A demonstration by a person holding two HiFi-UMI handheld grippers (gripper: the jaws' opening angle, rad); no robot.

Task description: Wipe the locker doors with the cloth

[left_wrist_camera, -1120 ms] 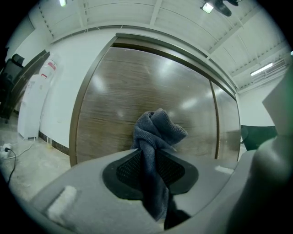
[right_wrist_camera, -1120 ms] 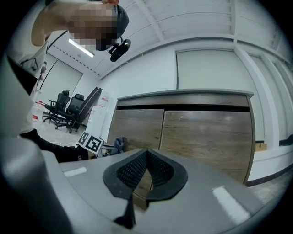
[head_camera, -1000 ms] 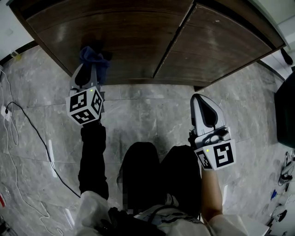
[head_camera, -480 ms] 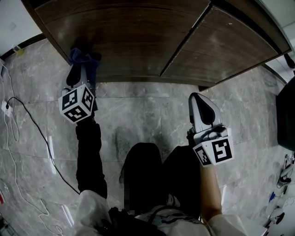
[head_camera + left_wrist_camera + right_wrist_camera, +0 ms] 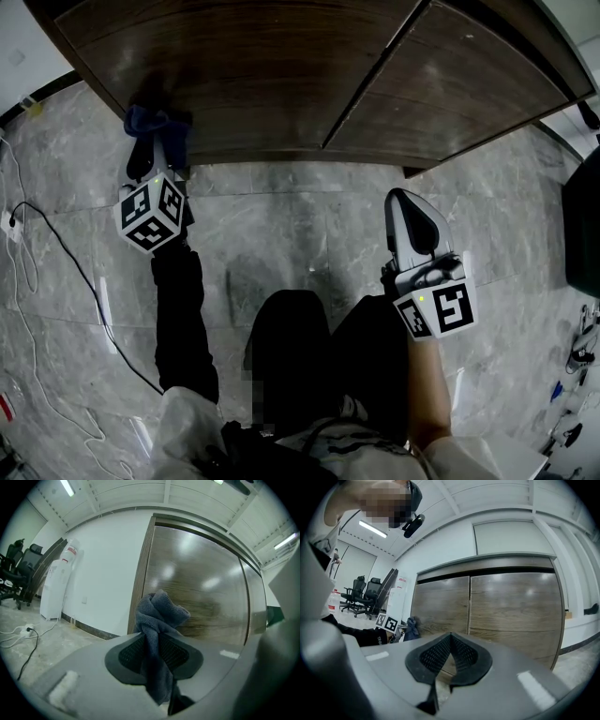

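Grey stone floor (image 5: 281,225) lies before two brown locker doors (image 5: 281,75). The left gripper (image 5: 153,148) is clamped on the blue cloth (image 5: 159,616), at the left door's left edge. The right gripper (image 5: 451,641), jaws together and empty, hangs nearer, apart from the doors.

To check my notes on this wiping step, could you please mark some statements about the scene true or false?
The left gripper's jaws are clamped on the blue cloth. True.
The right gripper holds a second cloth. False: its jaws are shut on nothing.
The cloth is at the right door. False: it is at the left door, near its outer edge.
A black cable lies on the floor. True.
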